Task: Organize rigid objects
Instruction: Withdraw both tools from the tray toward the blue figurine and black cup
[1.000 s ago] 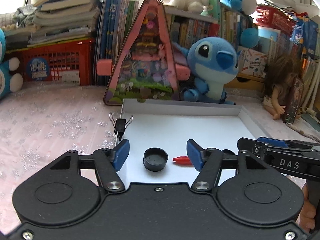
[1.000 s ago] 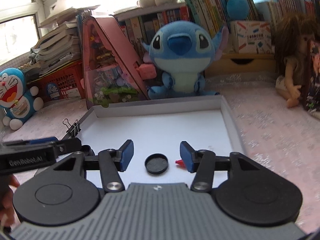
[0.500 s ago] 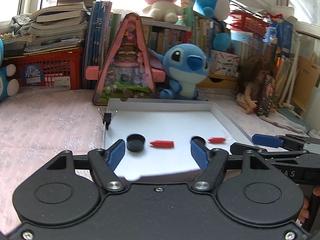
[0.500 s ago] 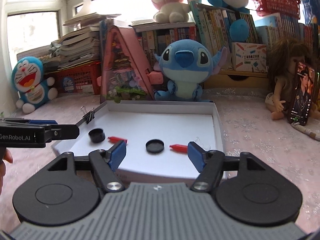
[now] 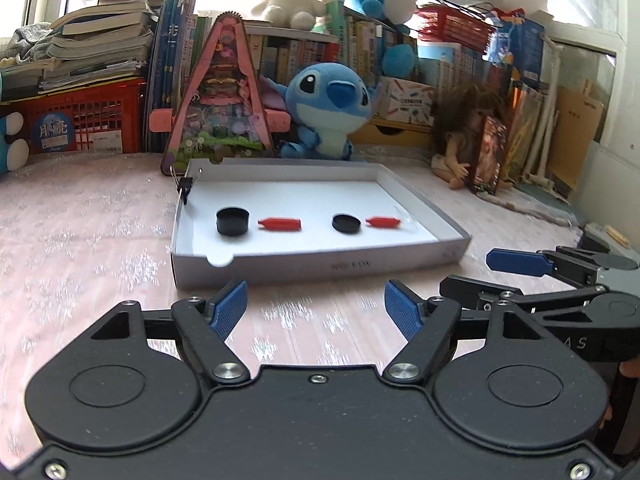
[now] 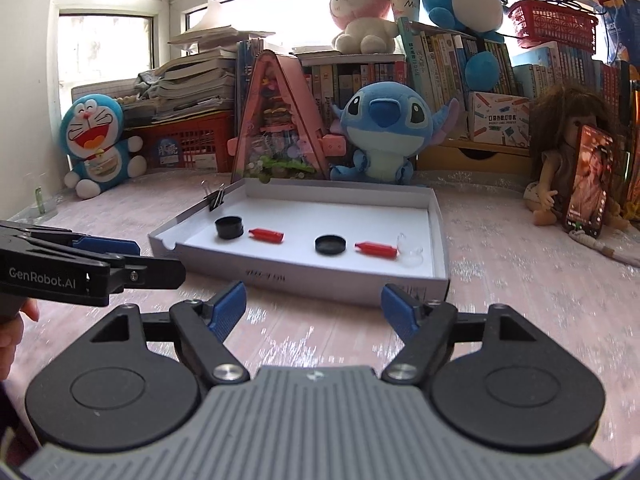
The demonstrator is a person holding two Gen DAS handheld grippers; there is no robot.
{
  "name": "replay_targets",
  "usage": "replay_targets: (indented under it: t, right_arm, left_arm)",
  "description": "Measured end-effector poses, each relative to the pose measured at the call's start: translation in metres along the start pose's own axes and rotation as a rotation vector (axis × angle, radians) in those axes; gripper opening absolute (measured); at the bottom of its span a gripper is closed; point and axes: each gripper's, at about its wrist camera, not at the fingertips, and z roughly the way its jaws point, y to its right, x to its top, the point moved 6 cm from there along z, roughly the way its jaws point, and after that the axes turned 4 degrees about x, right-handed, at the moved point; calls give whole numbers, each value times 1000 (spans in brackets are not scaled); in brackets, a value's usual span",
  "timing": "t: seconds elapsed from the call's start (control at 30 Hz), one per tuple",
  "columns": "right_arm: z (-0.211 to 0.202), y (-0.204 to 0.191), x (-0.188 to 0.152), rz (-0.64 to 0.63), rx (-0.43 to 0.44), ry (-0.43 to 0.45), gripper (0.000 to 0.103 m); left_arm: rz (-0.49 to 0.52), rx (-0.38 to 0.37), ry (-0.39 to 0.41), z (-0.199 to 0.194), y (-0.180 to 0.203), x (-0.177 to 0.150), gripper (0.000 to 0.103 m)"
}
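A shallow white box lid (image 5: 320, 266) (image 6: 304, 276) lies on the pink cloth. Inside it lie a black cap (image 5: 232, 221) (image 6: 229, 227), a red piece (image 5: 279, 223) (image 6: 266, 235), a flat black lid (image 5: 346, 223) (image 6: 330, 244), a second red piece (image 5: 383, 221) (image 6: 376, 249) and a clear plastic bit (image 6: 410, 254). A black binder clip (image 5: 185, 188) (image 6: 214, 199) grips the lid's left wall. My left gripper (image 5: 316, 314) is open and empty, in front of the box. My right gripper (image 6: 314, 312) is open and empty, also in front of it.
Behind the box stand a pink triangular toy house (image 5: 222, 100), a blue Stitch plush (image 5: 328, 108), a red crate (image 5: 84, 120) and shelves of books. A doll (image 6: 560, 168) with a phone sits at the right. A Doraemon plush (image 6: 98, 144) sits at the left.
Both grippers have pulled back out of the box toward the near side. They now hover over the cloth in front of it. The objects in the box have not moved.
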Motion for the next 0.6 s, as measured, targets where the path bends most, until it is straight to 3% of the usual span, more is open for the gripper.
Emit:
replay_targets:
  t: [0.6]
  right_arm:
    - [-49, 0, -44, -7, -28, 4, 84]
  left_arm:
    - [18, -33, -35, -39, 18, -53, 74]
